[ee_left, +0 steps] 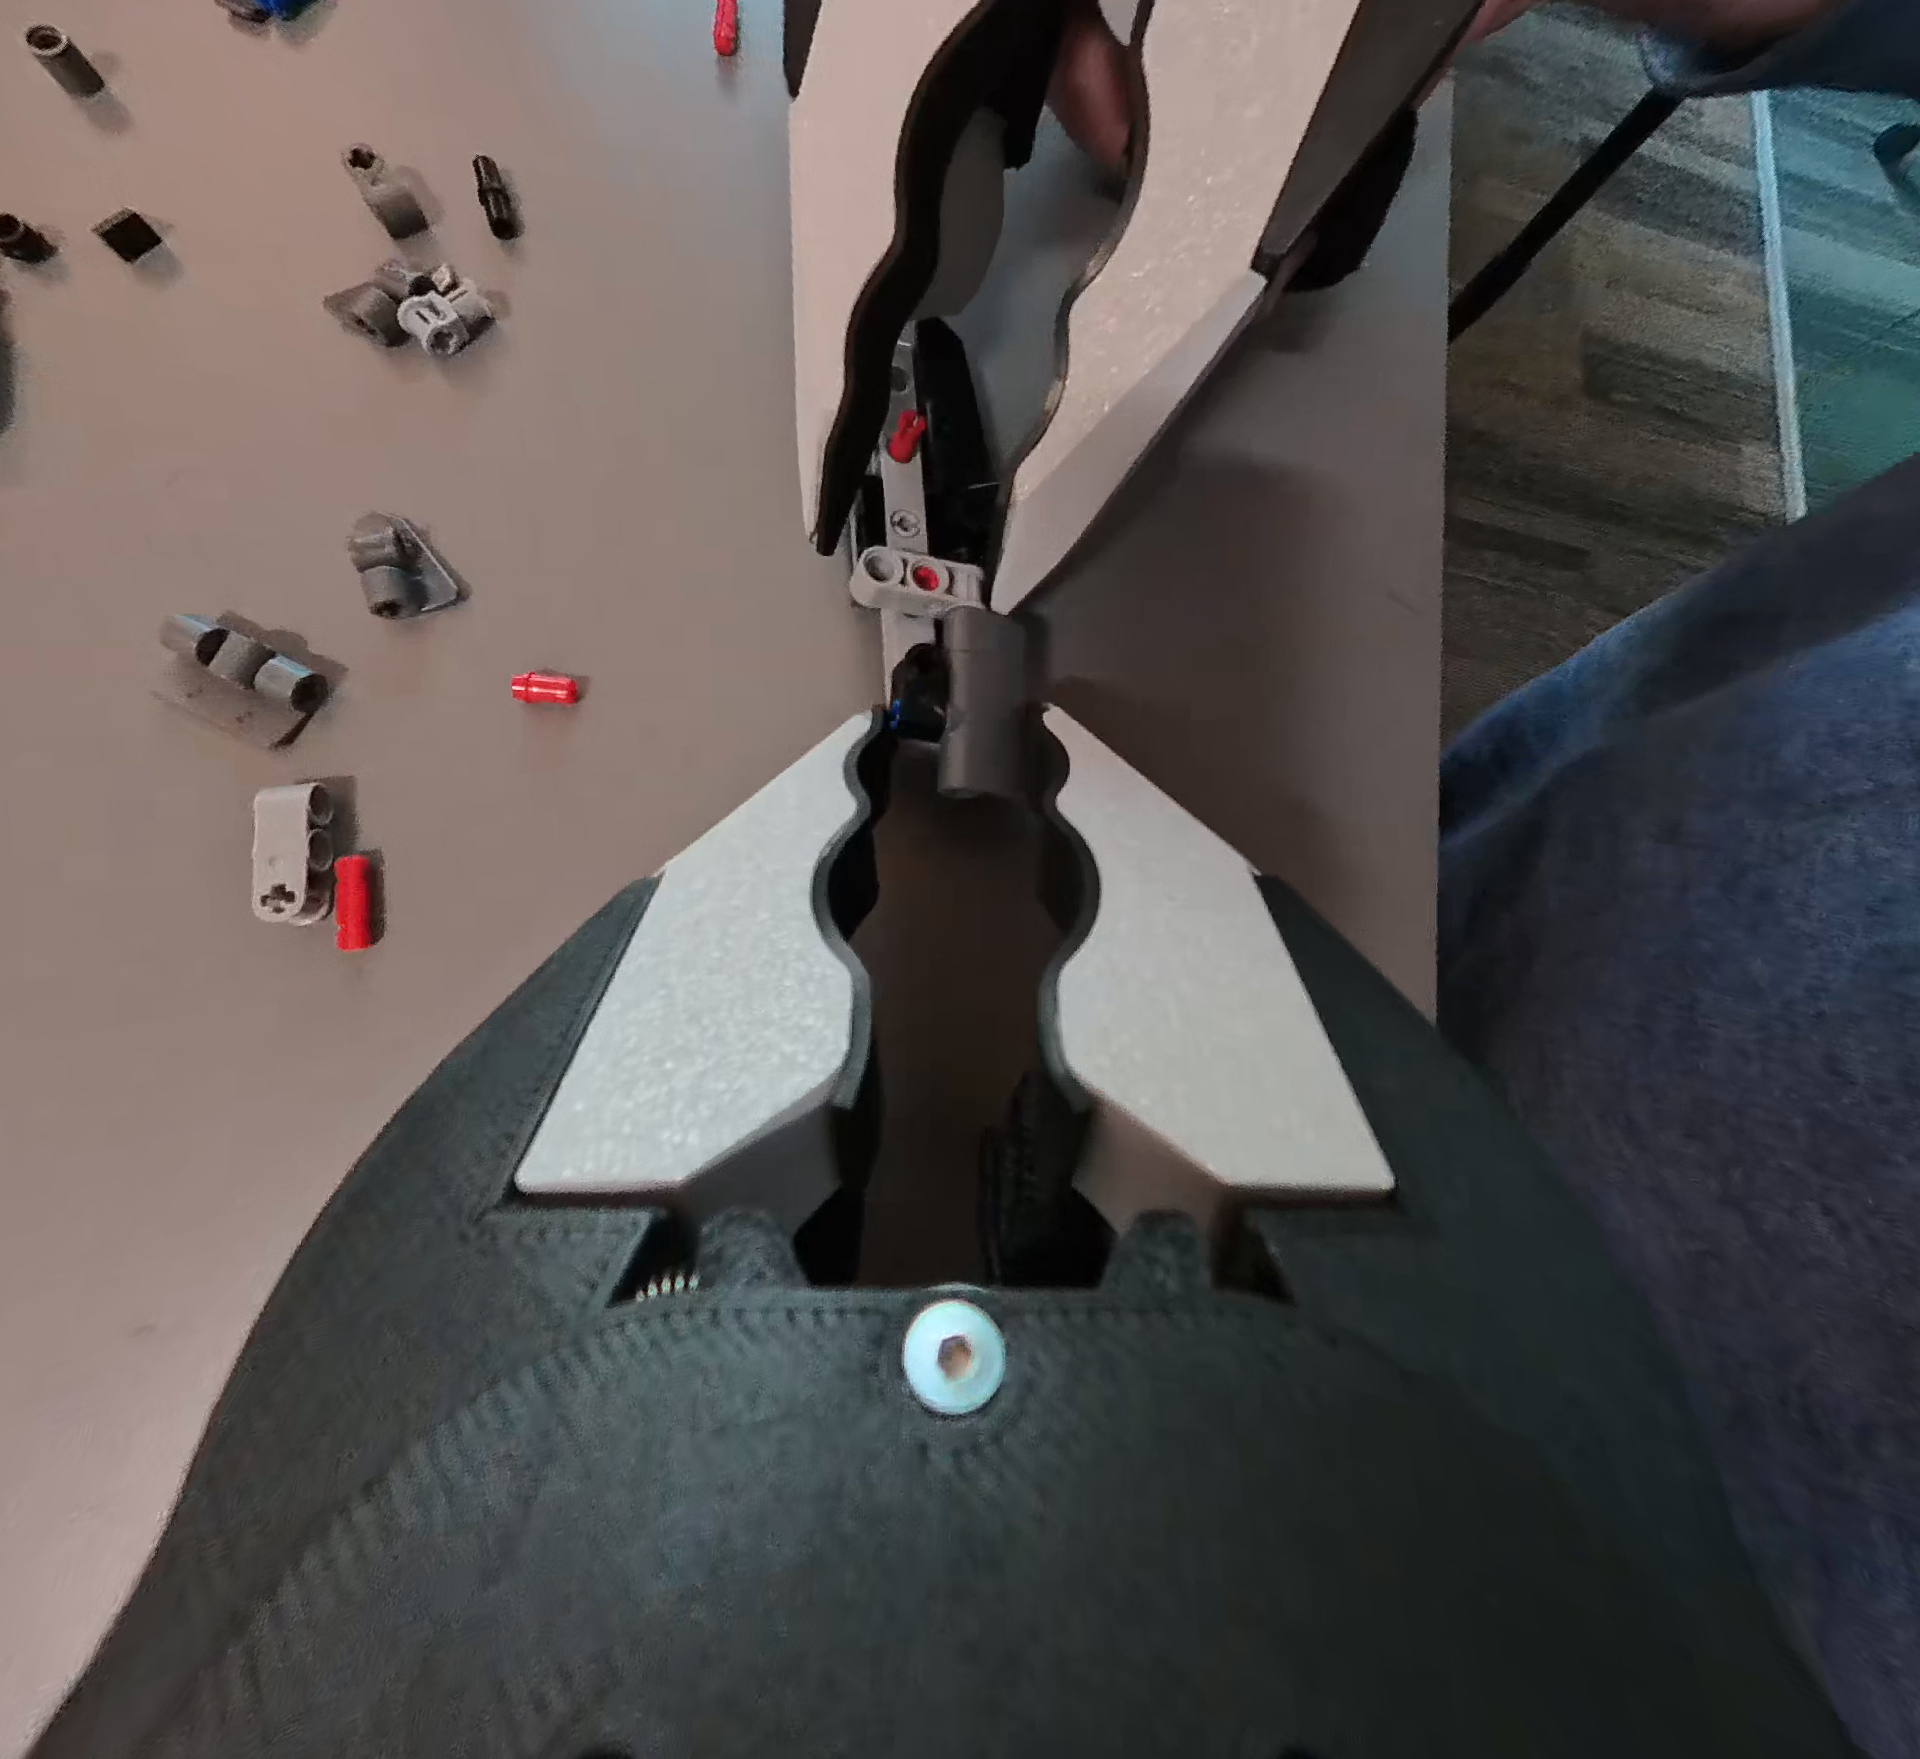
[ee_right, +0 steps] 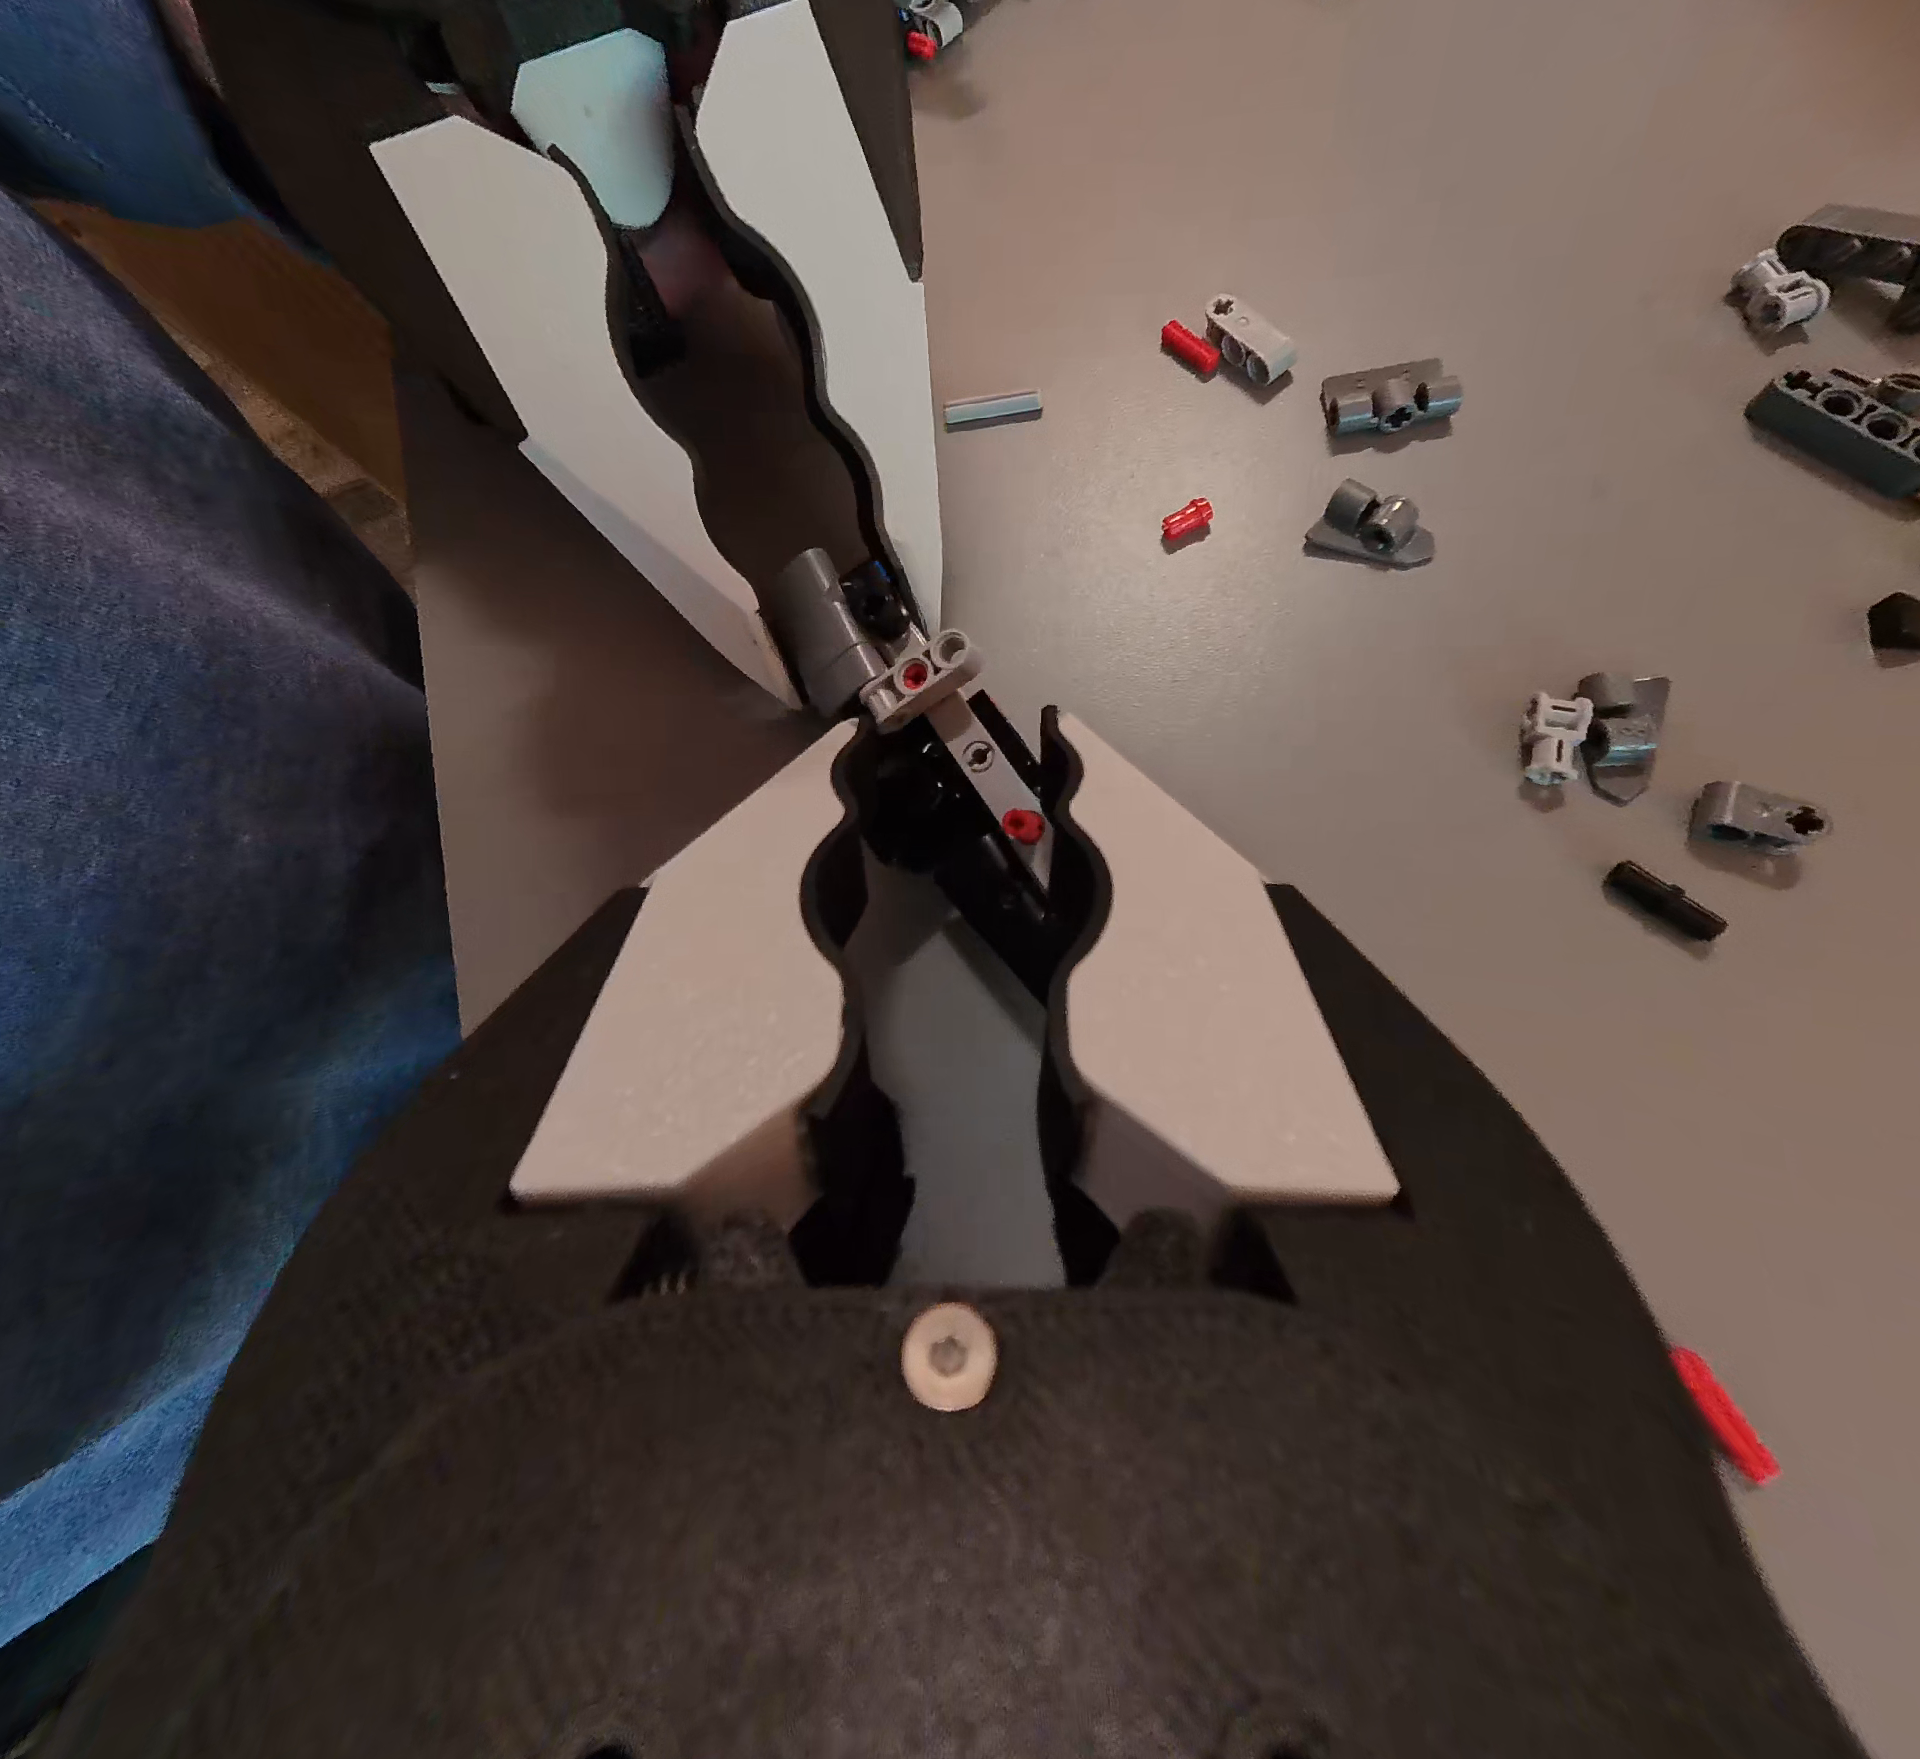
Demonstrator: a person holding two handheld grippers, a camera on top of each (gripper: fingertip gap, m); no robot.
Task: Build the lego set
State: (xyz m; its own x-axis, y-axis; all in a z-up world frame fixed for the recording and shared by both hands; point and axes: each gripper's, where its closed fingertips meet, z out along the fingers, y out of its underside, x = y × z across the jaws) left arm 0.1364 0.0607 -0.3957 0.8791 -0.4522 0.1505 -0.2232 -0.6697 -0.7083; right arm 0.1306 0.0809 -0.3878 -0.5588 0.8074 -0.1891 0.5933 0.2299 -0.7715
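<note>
Both grippers meet over the tabletop (ee_right: pixel 1351 151) edge: right gripper (ee_right: pixel 951 743) fingers pinch the lego assembly (ee_right: pixel 977 753), left gripper (ee_left: pixel 961 722) fingers clamp its dark grey connector (ee_left: pixel 977 691) (loose pieces (ee_right: pixel 1371 525) toward 2 o'clock).

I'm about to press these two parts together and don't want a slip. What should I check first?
1. Right tongs clamped on the beam assembly: ok.
2. Left tongs gripping the dark grey connector: ok.
3. Connector touching the assembly's end: ok.
4. Connector fully seated: cannot tell.
5. Spare red pin lying on the table: ok.
</note>
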